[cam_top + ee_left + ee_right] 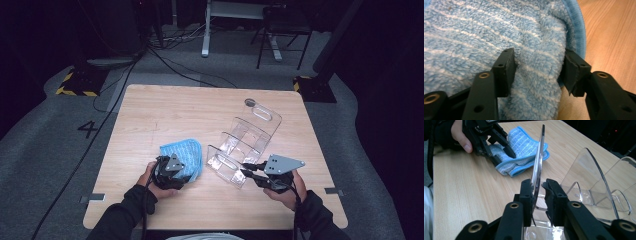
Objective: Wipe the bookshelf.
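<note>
Claw, right: pinching the near wall of the clear acrylic stand; pads pressed on either face of the thin sheet, low centre of the right gripper view
Claw, left: jaws set around a fold of the blue cloth; left pad against the pile, right pad at the cloth's bound edge; pressing or only touching, cannot tell; no earlier frame to compare
Cloth, place: lower centre of the high view, on the table, just left of the stand and touching or nearly so; bunched, not flat
Stand, place: centre right of the high view, stepped clear tiers running toward the upper right; a slot shows in its top panel
Cloth, handling: judged soft, light, limp; will sag and drag if lifted by one corner; best taken by a thick fold, deep in the jaws, so the piped edge does not slide out
Stand, handling: judged stiff, light, slick; scratches and may crack under a hard squeeze; hold low on a flat wall, near a bend, as now
Risk: stand skating on the wood when wiped; right grip must brace it
</note>
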The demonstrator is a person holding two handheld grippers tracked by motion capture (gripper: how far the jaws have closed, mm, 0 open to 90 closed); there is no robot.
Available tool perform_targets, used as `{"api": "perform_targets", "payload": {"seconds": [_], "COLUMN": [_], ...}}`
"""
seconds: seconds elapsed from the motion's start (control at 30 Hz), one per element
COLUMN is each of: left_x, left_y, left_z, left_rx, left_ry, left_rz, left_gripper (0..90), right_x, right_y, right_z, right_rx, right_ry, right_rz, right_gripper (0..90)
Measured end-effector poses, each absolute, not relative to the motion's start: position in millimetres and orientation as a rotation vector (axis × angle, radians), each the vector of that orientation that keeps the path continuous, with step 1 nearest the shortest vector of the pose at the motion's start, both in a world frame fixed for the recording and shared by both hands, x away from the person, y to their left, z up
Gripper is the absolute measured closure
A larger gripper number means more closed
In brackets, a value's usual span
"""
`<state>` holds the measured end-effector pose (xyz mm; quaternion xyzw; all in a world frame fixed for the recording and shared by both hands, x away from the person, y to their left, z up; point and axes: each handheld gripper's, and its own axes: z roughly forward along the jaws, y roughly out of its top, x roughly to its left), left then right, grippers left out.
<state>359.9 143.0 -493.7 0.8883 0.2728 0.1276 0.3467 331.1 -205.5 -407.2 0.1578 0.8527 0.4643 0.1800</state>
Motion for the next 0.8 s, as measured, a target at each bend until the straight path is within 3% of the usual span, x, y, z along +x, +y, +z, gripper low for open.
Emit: {"api": "perform_targets", "payload": {"seconds": [0.13,0.23,0.37,0.53,0.8], "left_x": [362.4,364.8,364.5,359.4,333.2], "left_y": [142.5,142.7,143.1,149.7,142.6], "left_z": [-492.6,-491.4,-488.9,-475.1,-439.6], "left_rx": [2.316,2.32,2.311,2.212,2.066], "left_ry": [0.718,0.722,0.722,0.718,0.564], "left_rz": [0.35,0.361,0.368,0.361,0.398], "left_gripper": [56.6,69.0,74.0,76.1,76.3], "right_x": [331.2,332.9,335.0,336.5,337.5], "right_y": [-199.5,-194.7,-188.3,-184.5,-183.4], "right_z": [-408.0,-408.5,-409.1,-409.9,-410.4], "right_rx": [0.426,0.43,0.444,0.45,0.464], "right_ry": [2.41,2.409,2.393,2.376,2.366], "right_rz": [1.3,1.302,1.296,1.29,1.29], "right_gripper": [83.3,83.1,83.1,83.5,84.0]}}
